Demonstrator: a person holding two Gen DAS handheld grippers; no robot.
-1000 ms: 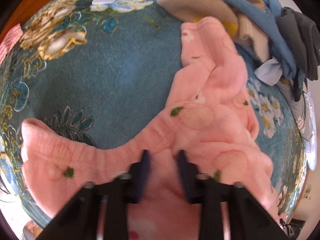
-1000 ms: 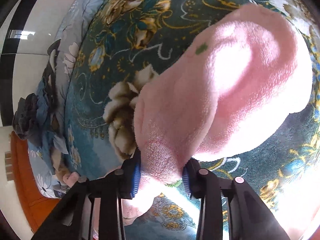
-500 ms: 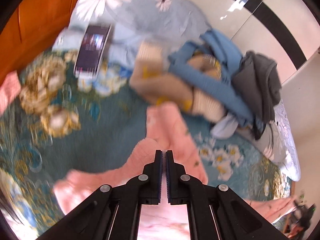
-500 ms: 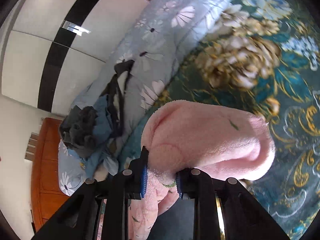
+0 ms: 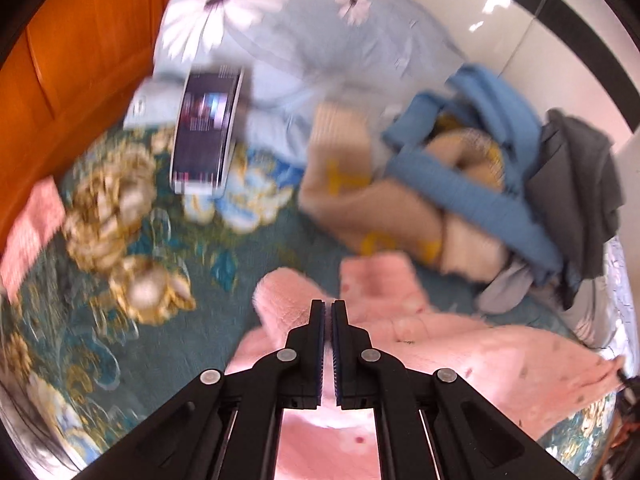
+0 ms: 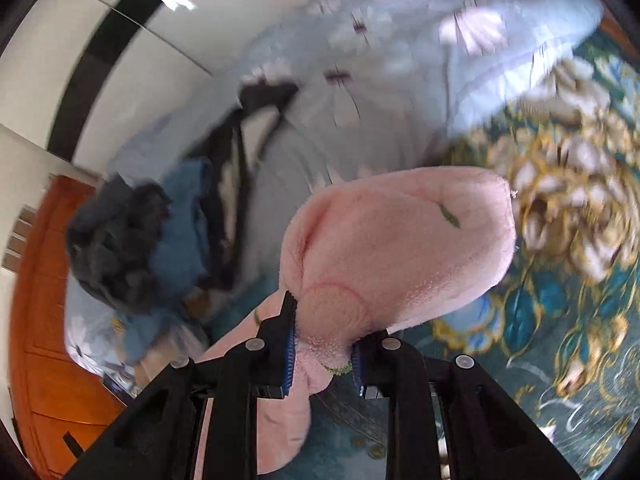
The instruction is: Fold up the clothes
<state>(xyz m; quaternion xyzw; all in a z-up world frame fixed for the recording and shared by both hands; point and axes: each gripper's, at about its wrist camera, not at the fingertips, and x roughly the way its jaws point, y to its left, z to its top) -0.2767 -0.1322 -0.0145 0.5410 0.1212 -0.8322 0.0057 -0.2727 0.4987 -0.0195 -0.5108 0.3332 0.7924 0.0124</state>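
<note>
You hold a pink garment of thick, fuzzy matt fleece. Under it, the teal floral blanket looks short-piled and plush. Beyond the blanket, the orange wooden headboard has a smooth, slightly glossy finish, and the blue knit looks ribbed and matt.

Orange wooden headboard, white wall with a black band, teal floral bedspread, bright daylight.

Pink garment (green specks), teal floral blanket.
</note>
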